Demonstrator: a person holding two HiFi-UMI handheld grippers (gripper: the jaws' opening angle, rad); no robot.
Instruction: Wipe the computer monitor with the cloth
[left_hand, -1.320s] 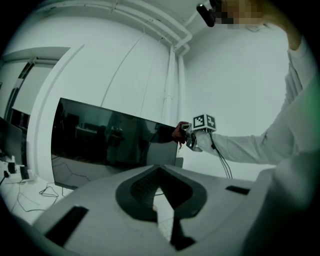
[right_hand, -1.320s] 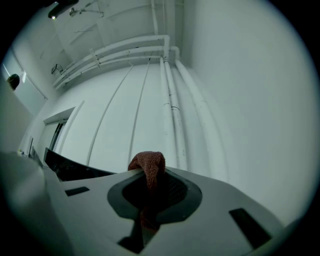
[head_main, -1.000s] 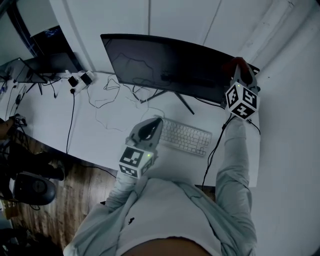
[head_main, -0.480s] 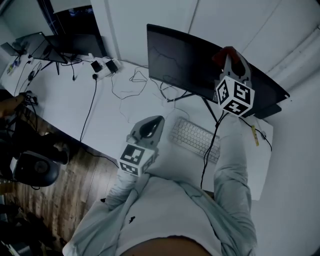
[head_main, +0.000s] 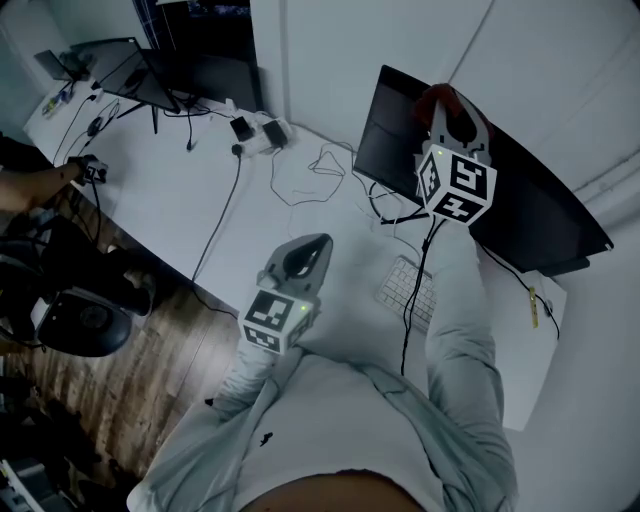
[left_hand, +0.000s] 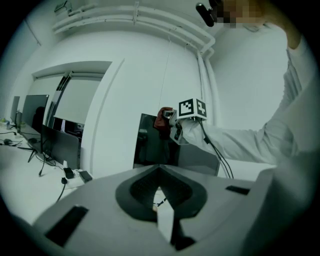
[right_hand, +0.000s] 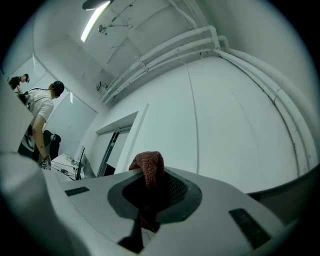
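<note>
Red cloth (right_hand: 149, 169) pinched in right hand-held gripper (head_main: 450, 110), by monitor's (head_main: 522, 208) top edge.

Cables (head_main: 322, 163) clutter desk (head_main: 180, 210) L of monitor (head_main: 530, 190); kbd (head_main: 408, 283) just below

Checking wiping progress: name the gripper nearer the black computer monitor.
Right. The right gripper, clamping a red woven cloth, is at the monitor; the left gripper hovers well short.

Rust-red cloth (right_hand: 149, 167), black monitor (head_main: 520, 215), white desk (head_main: 190, 200), pale keyboard (head_main: 408, 290).
</note>
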